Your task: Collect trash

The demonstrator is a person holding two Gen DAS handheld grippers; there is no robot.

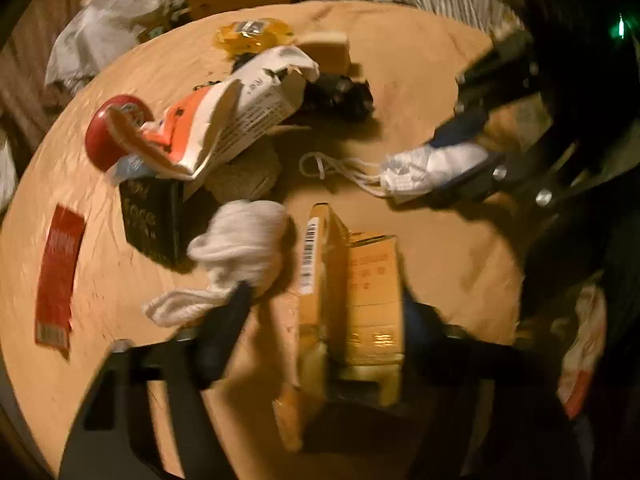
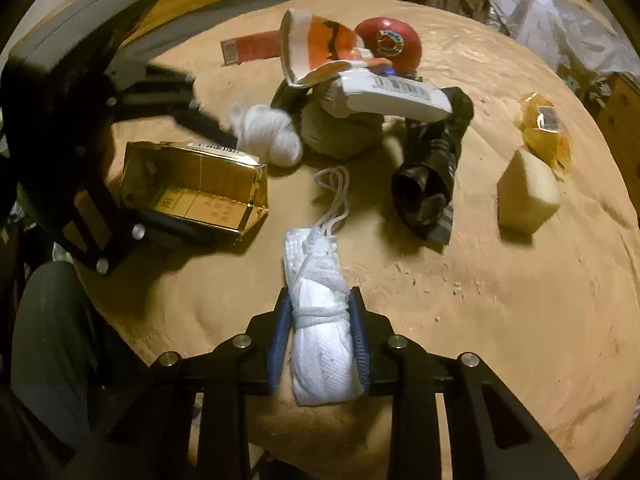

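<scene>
I am working over a big round wooden table [image 2: 500, 320], and it is covered in trash because nothing has gone into a bag yet, I think. The heap in the middle is my landmark: a torn orange and white carton [image 2: 320, 52] leaning on a red ball [image 2: 390, 42], with a white barcode box [image 2: 396, 94] across it. Just in front of the heap lies a gold cardboard box [image 2: 192, 188], open and on its side, and my left gripper [image 1: 324, 320] sits around it. In the left wrist view the gold cardboard box [image 1: 352, 292] fills the space between the fingers, but that view is blurry, so I cannot tell if the fingers are pressing it or just beside it. One left finger touches a fluffy white sock ball [image 2: 266, 134] next to the heap. My right gripper [image 2: 320, 340] is squeezed tight on a white mesh bundle [image 2: 320, 320] with strings [image 2: 334, 196] that trail toward the heap. I hold it by the middle so it will not slip out. That gripper points flat and low across the table toward the heap. To the right of the heap are a crumpled black wrapper [image 2: 432, 172], a pale foam block [image 2: 526, 194] and a yellow plastic wrapper [image 2: 546, 132]. Behind the heap lies a flat red label [image 2: 252, 48].
</scene>
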